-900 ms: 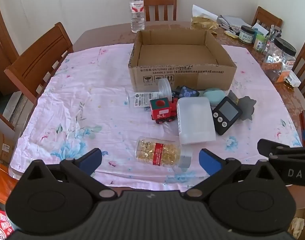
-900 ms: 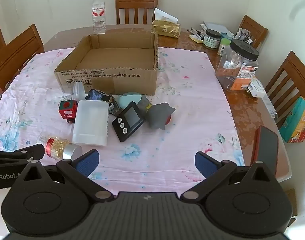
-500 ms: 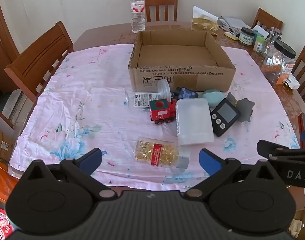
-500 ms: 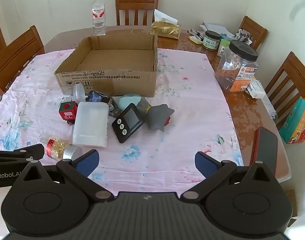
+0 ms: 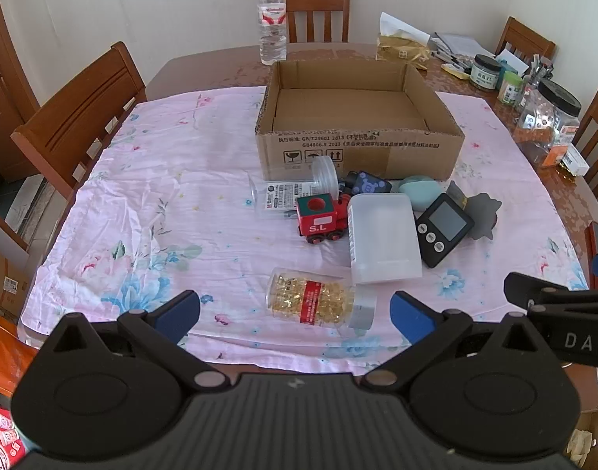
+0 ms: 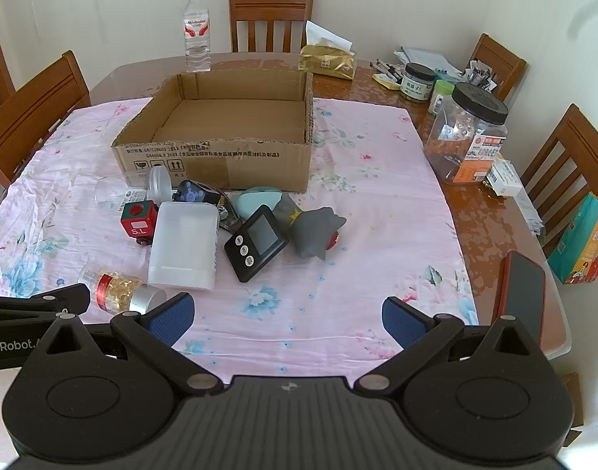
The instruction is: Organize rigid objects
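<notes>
Both tongs, the left gripper (image 5: 295, 309) and right gripper (image 6: 287, 313), hang spread wide and empty over the table's near edge. Left view: a capsule bottle (image 5: 318, 303) lies just beyond the fingers, near a red toy train (image 5: 320, 223), white container (image 5: 381, 237) and black timer (image 5: 443, 229), all before the empty cardboard box (image 5: 357, 152). Right view alone shows a red-cased phone (image 6: 524, 293) at the near right and a bag (image 6: 582, 248) beside the table.
</notes>
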`<control>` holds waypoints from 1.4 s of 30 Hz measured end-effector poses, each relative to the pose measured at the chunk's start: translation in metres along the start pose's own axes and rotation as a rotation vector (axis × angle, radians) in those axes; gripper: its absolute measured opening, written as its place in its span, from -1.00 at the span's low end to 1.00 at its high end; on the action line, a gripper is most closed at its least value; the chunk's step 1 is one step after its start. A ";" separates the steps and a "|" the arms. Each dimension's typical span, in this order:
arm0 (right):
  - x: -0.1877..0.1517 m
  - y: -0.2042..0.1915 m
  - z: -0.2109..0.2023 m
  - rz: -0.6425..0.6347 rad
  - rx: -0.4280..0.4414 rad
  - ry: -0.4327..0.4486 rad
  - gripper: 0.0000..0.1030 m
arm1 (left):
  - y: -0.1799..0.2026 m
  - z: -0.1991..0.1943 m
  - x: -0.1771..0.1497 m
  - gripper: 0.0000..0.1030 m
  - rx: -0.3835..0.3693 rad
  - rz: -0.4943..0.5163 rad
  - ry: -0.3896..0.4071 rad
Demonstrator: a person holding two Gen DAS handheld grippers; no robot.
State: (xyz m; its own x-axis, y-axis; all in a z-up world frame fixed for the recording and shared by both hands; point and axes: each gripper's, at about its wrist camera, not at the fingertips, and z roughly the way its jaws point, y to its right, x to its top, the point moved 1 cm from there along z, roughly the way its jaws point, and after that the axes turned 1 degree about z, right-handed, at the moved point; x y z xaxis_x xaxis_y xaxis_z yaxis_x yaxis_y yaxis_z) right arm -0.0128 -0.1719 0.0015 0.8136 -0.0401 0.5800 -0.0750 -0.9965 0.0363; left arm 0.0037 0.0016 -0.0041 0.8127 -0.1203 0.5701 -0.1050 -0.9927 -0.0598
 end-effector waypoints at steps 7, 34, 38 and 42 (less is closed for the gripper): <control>0.001 -0.002 -0.001 -0.003 -0.001 0.003 1.00 | -0.001 0.000 0.000 0.99 -0.001 0.000 0.000; 0.004 -0.005 -0.003 -0.005 0.001 0.008 1.00 | -0.004 -0.002 0.002 0.99 0.001 -0.005 0.002; 0.004 -0.005 -0.003 -0.006 0.002 0.008 1.00 | -0.004 -0.002 0.002 0.99 0.000 -0.006 0.001; 0.005 -0.005 -0.002 -0.006 0.001 0.009 1.00 | -0.004 -0.002 0.002 0.99 0.001 -0.002 0.003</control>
State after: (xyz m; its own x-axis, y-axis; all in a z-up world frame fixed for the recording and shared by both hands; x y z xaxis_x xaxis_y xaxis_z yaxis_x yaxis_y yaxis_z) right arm -0.0096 -0.1671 0.0061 0.8091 -0.0340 0.5867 -0.0697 -0.9968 0.0384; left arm 0.0047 0.0052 -0.0010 0.8114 -0.1184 0.5724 -0.1026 -0.9929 -0.0599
